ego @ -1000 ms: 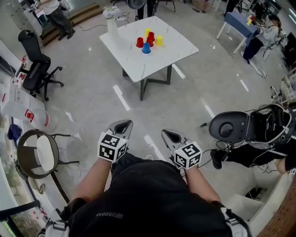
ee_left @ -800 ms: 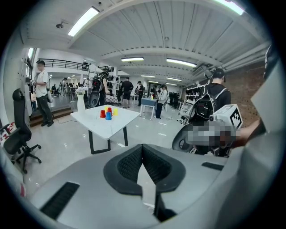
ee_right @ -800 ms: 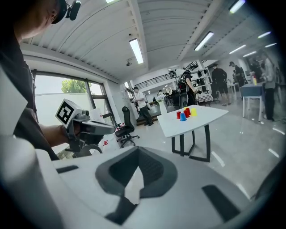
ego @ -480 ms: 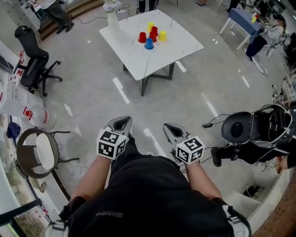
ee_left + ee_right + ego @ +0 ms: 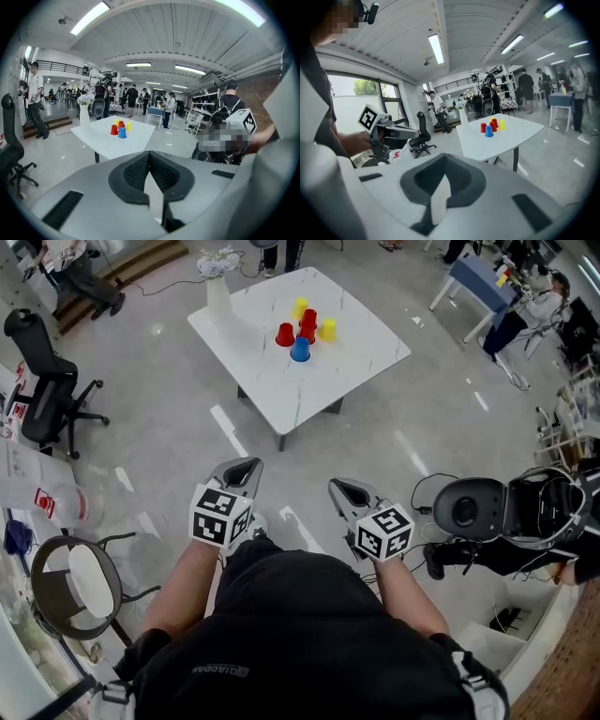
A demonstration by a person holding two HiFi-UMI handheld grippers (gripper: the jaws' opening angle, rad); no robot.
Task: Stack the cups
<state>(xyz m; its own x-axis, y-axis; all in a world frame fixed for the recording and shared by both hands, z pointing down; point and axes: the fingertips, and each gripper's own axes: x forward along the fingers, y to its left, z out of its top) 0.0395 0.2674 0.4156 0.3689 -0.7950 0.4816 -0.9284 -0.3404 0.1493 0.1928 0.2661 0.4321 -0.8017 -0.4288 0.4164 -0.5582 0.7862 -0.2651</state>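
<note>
Several cups stand close together on the white table (image 5: pixel 352 352) far ahead of me: a blue cup (image 5: pixel 300 350) in front, a red cup (image 5: pixel 285 335) to its left, another red cup (image 5: pixel 307 321) behind, and two yellow cups (image 5: pixel 326 330) (image 5: pixel 299 307). The left gripper view shows the blue cup (image 5: pixel 122 133) and red cup (image 5: pixel 114 130) in the distance, and the right gripper view also shows the blue cup (image 5: pixel 489 131). My left gripper (image 5: pixel 242 470) and right gripper (image 5: pixel 342 491) are held side by side over the floor, well short of the table, both shut and empty.
A white vase with flowers (image 5: pixel 217 292) stands on the table's far left corner. A black office chair (image 5: pixel 42 381) is at the left, a round seat (image 5: pixel 75 568) near left, dark equipment (image 5: pixel 487 507) at the right. People stand in the background.
The table and cups have slid lower and grown slightly in the head view as I walk toward them. Both grippers travel along, still shut and empty.
</note>
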